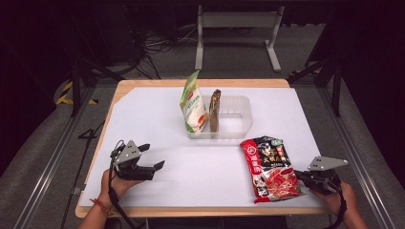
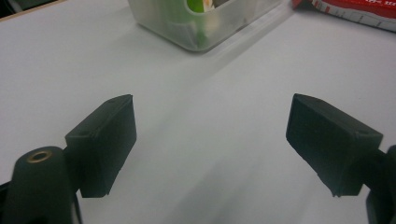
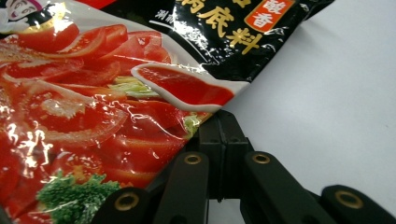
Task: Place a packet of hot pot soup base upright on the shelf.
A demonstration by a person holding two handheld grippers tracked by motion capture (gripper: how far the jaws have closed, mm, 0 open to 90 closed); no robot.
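Open white tabletop (image 1: 157, 119) left and centre; right front corner taken.

Wide bare stretch ahead of the spread left claw (image 1: 150, 157), reaching to the clear plastic bin (image 1: 241, 117) with its upright green-white pouch (image 1: 192, 105) and brown packet (image 1: 215, 110). Right front blocked by the flat red-black glossy sauce bag (image 1: 270, 167), pinched at its edge by the right claw (image 1: 298, 175).

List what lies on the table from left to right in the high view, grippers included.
Left gripper, jaws open → green and white packet standing in the clear tub → brown packet upright in the same tub → red and black soup-base packet lying flat → right gripper, shut on that packet's edge.
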